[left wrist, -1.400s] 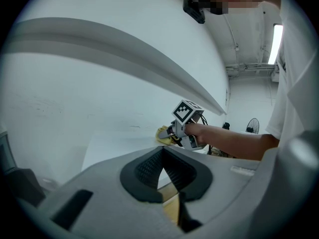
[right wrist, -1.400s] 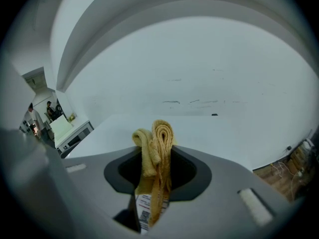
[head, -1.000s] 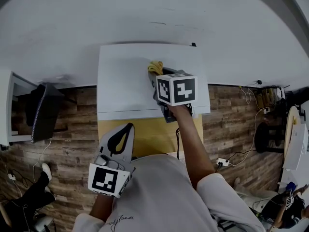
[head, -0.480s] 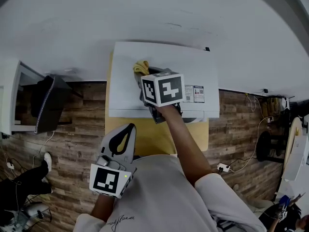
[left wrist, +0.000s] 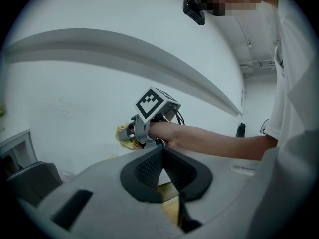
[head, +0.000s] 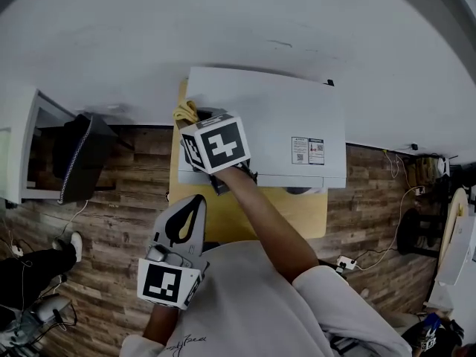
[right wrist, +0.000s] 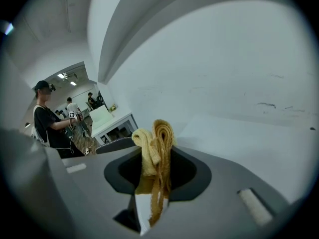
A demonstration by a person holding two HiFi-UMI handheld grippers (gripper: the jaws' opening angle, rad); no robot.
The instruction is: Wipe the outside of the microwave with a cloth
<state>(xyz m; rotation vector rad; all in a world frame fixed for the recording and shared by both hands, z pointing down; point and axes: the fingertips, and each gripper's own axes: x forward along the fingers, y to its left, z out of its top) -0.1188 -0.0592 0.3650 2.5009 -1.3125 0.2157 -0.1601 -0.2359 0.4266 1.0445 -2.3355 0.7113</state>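
Clenched on the yellow cloth (right wrist: 157, 143), my right jaws hold a folded bunch of it that sticks out past the tips, with a loose strip hanging down between them. The right gripper (head: 192, 125) reaches forward over the white microwave (head: 268, 117) and brings the cloth to the left edge of its top, near the back corner; whether the fabric actually presses on the casing I cannot tell. From the head view the marker cube (head: 216, 143) on that gripper covers much of my hand, and a small printed label (head: 308, 150) shows on the microwave's top toward the right. The microwave sits on a yellow table (head: 245, 210) against a white wall, above a wooden floor (head: 111, 222). My left gripper (head: 190, 207) hangs low and close to my body, well apart from the microwave — its jaws are pressed together at the tips with nothing between them, and it looks toward my right arm and the cloth.
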